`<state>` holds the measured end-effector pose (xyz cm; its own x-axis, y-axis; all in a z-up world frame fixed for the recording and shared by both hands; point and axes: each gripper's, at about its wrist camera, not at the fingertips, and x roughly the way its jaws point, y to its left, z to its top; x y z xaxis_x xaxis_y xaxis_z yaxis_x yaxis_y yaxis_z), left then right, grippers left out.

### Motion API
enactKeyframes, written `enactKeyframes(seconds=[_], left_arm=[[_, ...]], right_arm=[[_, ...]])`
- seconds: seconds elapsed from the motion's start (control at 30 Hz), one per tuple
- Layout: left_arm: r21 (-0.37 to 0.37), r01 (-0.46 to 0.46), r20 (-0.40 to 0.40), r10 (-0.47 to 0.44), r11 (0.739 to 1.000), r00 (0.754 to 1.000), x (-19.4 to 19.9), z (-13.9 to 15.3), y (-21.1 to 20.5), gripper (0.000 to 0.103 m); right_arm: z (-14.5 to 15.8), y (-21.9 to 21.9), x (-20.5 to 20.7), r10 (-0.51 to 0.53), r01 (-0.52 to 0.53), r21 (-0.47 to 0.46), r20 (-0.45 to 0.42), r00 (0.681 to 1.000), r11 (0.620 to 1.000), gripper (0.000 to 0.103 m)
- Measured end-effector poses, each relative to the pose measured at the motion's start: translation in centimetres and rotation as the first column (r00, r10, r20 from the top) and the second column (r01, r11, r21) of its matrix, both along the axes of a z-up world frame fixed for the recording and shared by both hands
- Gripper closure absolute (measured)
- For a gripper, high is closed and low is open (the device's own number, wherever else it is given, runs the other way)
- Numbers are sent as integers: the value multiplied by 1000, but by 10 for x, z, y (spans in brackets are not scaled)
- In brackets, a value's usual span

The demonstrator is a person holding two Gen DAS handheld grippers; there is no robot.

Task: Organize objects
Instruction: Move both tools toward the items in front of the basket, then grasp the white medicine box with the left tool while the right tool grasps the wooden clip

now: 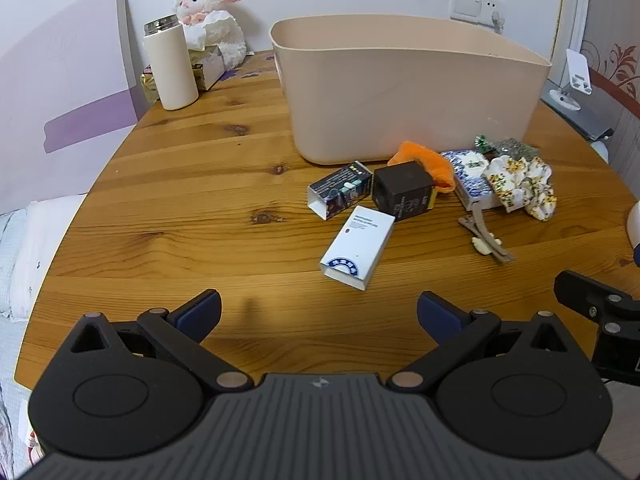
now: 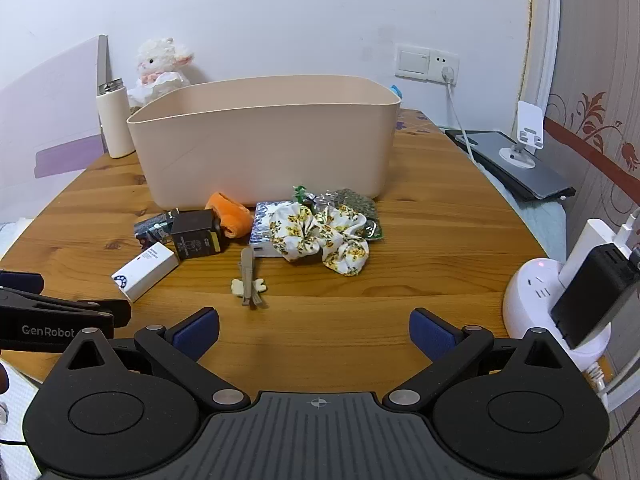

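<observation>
A beige plastic bin stands on the round wooden table. In front of it lie a white box, a black cube box, a dark printed box, an orange cloth, a floral scrunchie, a blue-white packet and a hair clip. My left gripper is open and empty, short of the white box. My right gripper is open and empty, short of the hair clip.
A cream bottle, a plush lamb and a tissue box stand at the back left. A white power hub with chargers sits at the right edge. A laptop with a phone stand lies beyond it.
</observation>
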<state>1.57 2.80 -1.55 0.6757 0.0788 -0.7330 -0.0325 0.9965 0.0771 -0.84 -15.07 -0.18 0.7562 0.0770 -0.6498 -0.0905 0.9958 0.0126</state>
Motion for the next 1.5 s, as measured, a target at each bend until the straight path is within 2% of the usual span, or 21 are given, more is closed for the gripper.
enactKeyframes(seconds=[0.17,0.47,0.6,0.73,0.87,0.97,1.07,1.13,1.17,1.23,1.27,1.33,1.43,1.5], left_arm=[[14,5,4,-5,1000,1000,5,-4,2,0],[2,2,-19,-2,1000,1000,25,-19,10,0],[-37,0,-35,-2,999,999,34,-25,16,0],[-52,19,-18,-20,998,1000,41,-27,18,0],[-65,47,-4,-48,997,999,48,-29,19,0],[-66,59,5,-59,996,998,51,-30,21,0],[-69,76,3,-76,995,997,53,-29,22,2],[-70,102,11,-101,992,995,53,-26,20,20],[-71,115,10,-114,991,993,53,-24,19,24],[-74,143,12,-142,987,990,52,-22,14,42],[-77,155,13,-155,985,988,51,-21,12,47],[-88,175,13,-174,981,985,49,-19,10,68],[-107,177,7,-178,978,984,47,-19,11,70],[-128,172,3,-173,977,985,45,-18,13,71]], right_arm=[[-8,2,7,9,-9,11,-15,1000,1000,5],[-19,9,21,39,-39,-8,-27,999,999,5],[-23,12,29,59,-59,-13,-36,998,998,7],[-27,17,39,88,-89,-23,-42,995,996,9],[-34,23,50,124,-126,-31,-60,990,991,18],[-35,26,54,148,-149,-23,-50,988,988,21],[-34,28,57,176,-177,-19,-39,984,984,32],[-33,30,59,195,-196,-17,-32,980,980,42],[-32,33,59,204,-204,-20,-29,979,979,50],[-31,37,58,224,-225,-21,-25,974,974,64],[-30,39,57,232,-233,-23,-25,972,972,79],[-30,43,54,238,-239,-48,-20,971,970,80],[-27,42,52,238,-239,-47,-12,971,970,82],[-23,39,50,235,-235,-21,-3,972,972,90]])
